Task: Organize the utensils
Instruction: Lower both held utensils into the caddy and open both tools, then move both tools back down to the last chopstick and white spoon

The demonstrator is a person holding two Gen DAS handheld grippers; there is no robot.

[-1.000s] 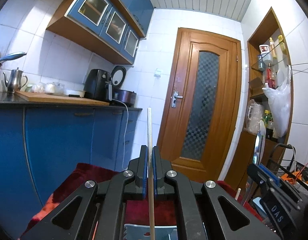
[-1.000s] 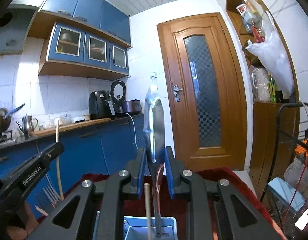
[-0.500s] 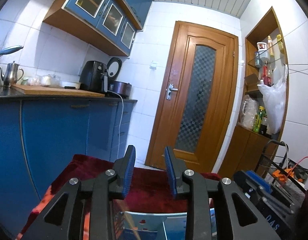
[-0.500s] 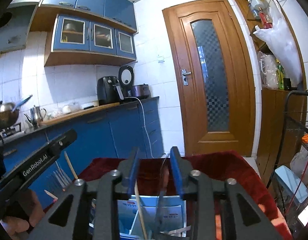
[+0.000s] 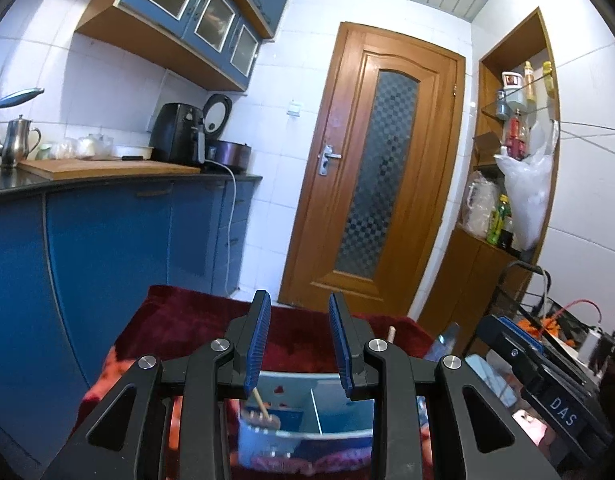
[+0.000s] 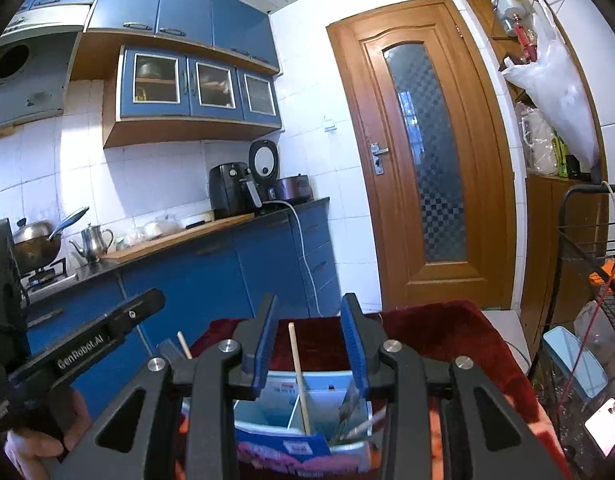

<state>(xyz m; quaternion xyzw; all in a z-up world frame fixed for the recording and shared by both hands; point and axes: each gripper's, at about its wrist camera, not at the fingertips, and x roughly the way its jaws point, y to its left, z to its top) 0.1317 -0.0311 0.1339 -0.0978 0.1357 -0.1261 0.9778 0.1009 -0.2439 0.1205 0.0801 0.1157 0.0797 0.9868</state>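
1. A blue-cabinet kitchen with a wooden door (image 5: 371, 184); a red cloth (image 6: 447, 332) covers the desk below both cameras.
2. The divided holder box (image 6: 327, 404) stands on that cloth, just under and ahead of both grippers.
3. The left gripper (image 5: 299, 344) is partly open with nothing between its pads, having just let go.
4. The right gripper (image 6: 309, 344) is likewise parted and empty — its jaws have just been opening.
5. A wooden chopstick (image 6: 299, 376) stands near upright in the box; a flat metal utensil (image 6: 349, 408) leans in the next compartment (its type is unclear).
6. More sticks (image 6: 184, 345) lie left of the box — nearer the left gripper, probably the next pick.
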